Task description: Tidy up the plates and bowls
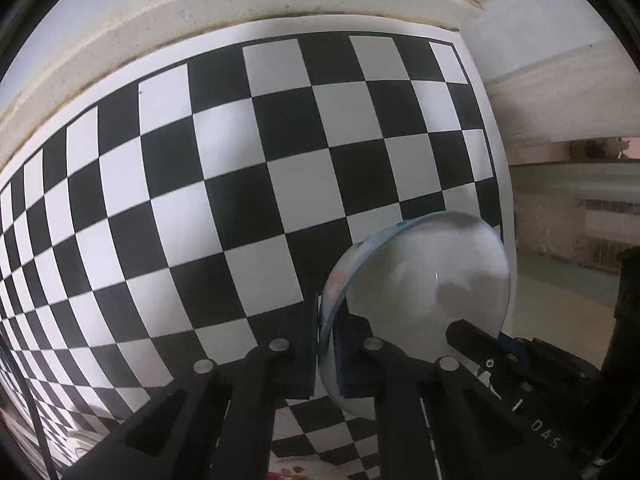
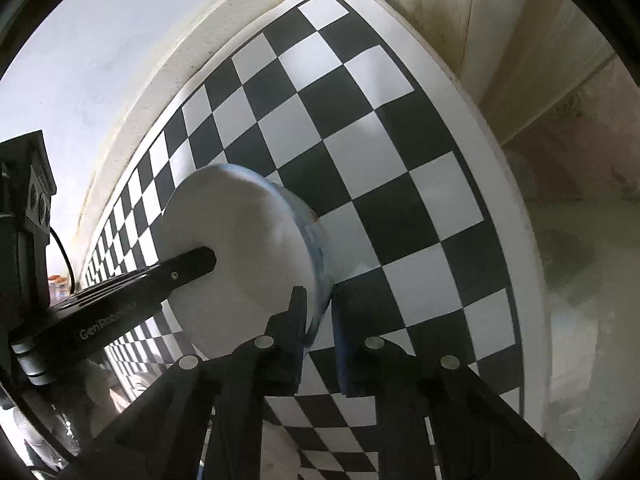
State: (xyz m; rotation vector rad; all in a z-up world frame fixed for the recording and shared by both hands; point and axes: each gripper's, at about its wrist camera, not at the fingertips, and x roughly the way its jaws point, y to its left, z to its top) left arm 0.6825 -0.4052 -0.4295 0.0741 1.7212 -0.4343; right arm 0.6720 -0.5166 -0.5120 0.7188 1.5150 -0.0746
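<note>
A white bowl (image 1: 420, 280) with a blue patterned outside stands tilted on its edge over a black-and-white checkerboard sheet (image 1: 240, 160). My left gripper (image 1: 324, 320) is shut on its rim at the left side. One finger of the right gripper (image 1: 472, 336) lies across the bowl's lower right. In the right wrist view, the same bowl (image 2: 240, 256) sits left of centre, and my right gripper (image 2: 322, 304) is shut on its rim at the right. A finger of the left gripper (image 2: 192, 264) reaches onto the bowl from the left.
The checkerboard sheet (image 2: 380, 160) covers the table up to a cream ledge (image 1: 200, 12) by the wall. Its right edge (image 2: 516, 200) falls away to a pale floor. The left gripper's black body (image 2: 28, 200) fills the left side of the right wrist view.
</note>
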